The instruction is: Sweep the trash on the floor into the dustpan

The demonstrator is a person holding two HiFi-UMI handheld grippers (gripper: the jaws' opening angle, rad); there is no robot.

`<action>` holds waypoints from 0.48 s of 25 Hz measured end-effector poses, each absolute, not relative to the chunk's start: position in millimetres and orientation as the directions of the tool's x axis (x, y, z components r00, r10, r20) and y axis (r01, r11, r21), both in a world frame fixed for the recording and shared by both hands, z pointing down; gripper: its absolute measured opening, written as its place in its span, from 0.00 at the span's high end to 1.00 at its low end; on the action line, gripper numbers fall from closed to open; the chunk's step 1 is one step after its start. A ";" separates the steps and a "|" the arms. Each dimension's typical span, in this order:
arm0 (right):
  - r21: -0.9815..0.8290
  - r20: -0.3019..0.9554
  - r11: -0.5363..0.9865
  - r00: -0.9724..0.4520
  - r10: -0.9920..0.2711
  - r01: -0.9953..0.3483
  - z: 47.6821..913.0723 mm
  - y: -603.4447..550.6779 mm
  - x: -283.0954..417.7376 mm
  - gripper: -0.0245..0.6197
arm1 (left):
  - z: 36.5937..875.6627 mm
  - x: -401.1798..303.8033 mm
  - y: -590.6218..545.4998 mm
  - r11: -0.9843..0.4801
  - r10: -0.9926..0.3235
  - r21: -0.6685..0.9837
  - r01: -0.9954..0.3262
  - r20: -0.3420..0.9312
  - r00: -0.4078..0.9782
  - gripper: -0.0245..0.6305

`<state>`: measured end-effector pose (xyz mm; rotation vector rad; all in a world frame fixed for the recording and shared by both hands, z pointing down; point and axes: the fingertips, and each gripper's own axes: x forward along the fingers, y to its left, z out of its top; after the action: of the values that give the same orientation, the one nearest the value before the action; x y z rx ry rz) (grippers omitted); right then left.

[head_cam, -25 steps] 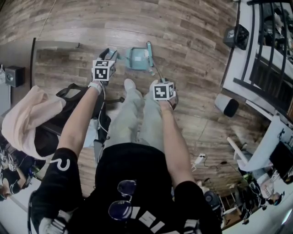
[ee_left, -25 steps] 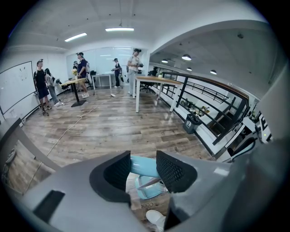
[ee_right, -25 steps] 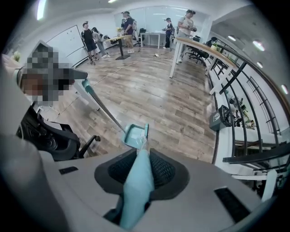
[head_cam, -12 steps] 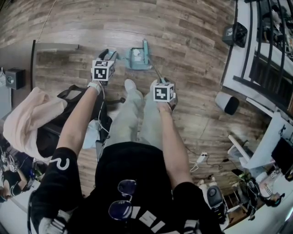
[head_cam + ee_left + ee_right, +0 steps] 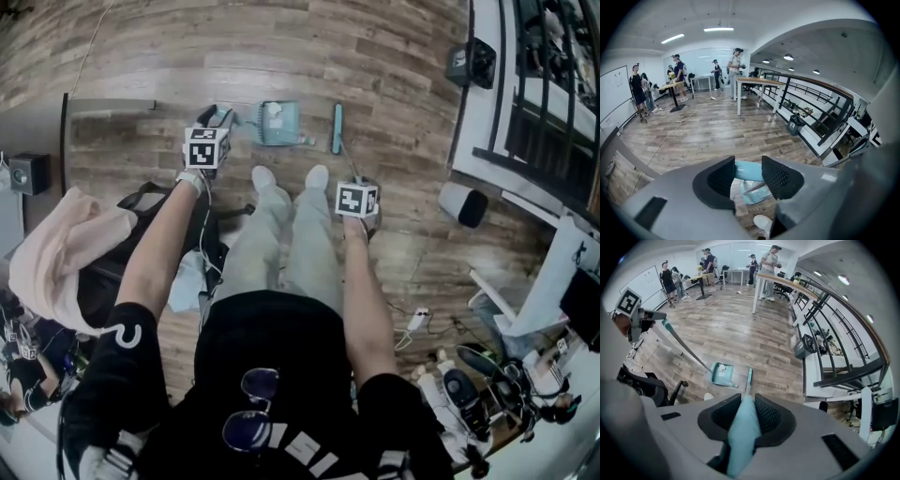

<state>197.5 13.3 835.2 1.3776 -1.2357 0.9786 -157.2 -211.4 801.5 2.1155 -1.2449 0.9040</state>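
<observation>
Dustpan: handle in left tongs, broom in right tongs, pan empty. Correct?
Not empty: the head view shows white trash lying in the dustpan. The rest holds: the left tongs grip the dustpan's handle, and the right tongs grip the broom.

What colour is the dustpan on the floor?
The dustpan is light teal, seen most clearly in the right gripper view.
</observation>
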 end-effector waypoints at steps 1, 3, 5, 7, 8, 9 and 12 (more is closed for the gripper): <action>0.156 0.974 0.019 0.150 -0.172 -0.988 836.6 16.1 197.0 0.83 | 801.8 -157.3 -211.6 -0.443 -0.544 0.100 -0.891 0.760 0.355 0.70; 0.130 0.976 0.006 0.126 -0.179 -0.992 838.6 17.2 187.7 0.83 | 802.5 -157.6 -212.0 -0.445 -0.542 0.100 -0.890 0.761 0.356 0.70; 0.101 0.980 -0.011 0.102 -0.169 -0.995 838.9 17.9 173.4 0.83 | 802.5 -157.8 -212.6 -0.447 -0.541 0.101 -0.889 0.760 0.359 0.70; 0.066 0.984 -0.023 0.069 -0.167 -0.998 839.2 13.4 155.1 0.83 | 801.5 -157.7 -212.3 -0.448 -0.541 0.102 -0.888 0.760 0.361 0.70; 0.050 0.984 -0.024 0.054 -0.170 -0.998 838.4 9.2 146.5 0.83 | 800.9 -157.4 -212.1 -0.449 -0.541 0.101 -0.888 0.760 0.360 0.70; 0.038 0.984 -0.021 0.041 -0.171 -0.999 836.9 4.8 138.5 0.83 | 800.5 -156.8 -212.1 -0.451 -0.539 0.100 -0.887 0.761 0.361 0.70; -0.010 0.983 -0.007 -0.009 -0.182 -1.000 833.1 -9.2 115.0 0.83 | 800.5 -155.3 -211.6 -0.461 -0.531 0.099 -0.882 0.766 0.363 0.70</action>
<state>115.0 -9.2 833.1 1.3442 -1.3463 1.1297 -155.3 -211.6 800.5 2.1260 -1.2207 0.9215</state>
